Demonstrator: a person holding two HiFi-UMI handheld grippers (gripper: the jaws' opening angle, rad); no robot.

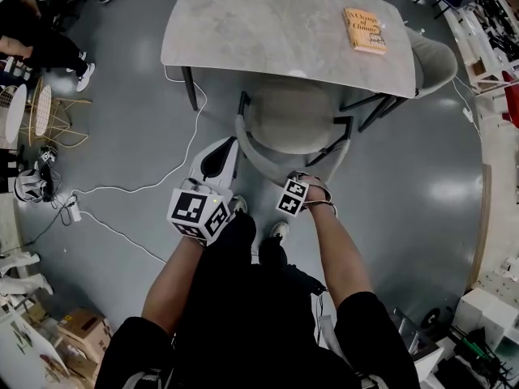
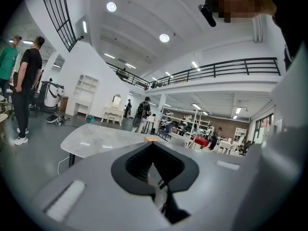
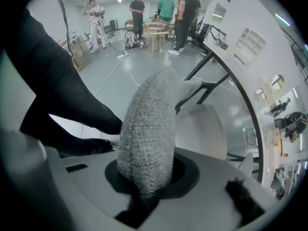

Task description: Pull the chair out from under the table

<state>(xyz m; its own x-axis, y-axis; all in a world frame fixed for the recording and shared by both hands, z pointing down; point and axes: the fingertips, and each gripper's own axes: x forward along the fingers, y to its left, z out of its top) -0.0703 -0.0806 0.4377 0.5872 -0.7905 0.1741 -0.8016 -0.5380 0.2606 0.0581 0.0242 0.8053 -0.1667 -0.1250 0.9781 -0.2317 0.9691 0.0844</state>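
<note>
The person's black-clad legs and bare forearms fill the bottom of the head view. The right tongs are clamped on the curved backrest of the chair. In the right gripper view, the backrest's grey woven edge rises straight out of the dark hollow between the jaws of the right tongs. The left tongs sit just beside the backrest's left end and are not gripping it. In the left gripper view, the jaws of the left tongs stand apart around an empty black hollow, and only a sliver of pale surface and dark frame shows through it.

The chair faces the table, with its backrest toward the person. The far part of its pale seat reaches the tabletop's near edge, and its black legs are splayed on the grey floor. An orange book lies on the marble top toward the right end. A second chair is tucked in at that end. White cables trail across the floor to the left. Farther off, several people stand in a group.
</note>
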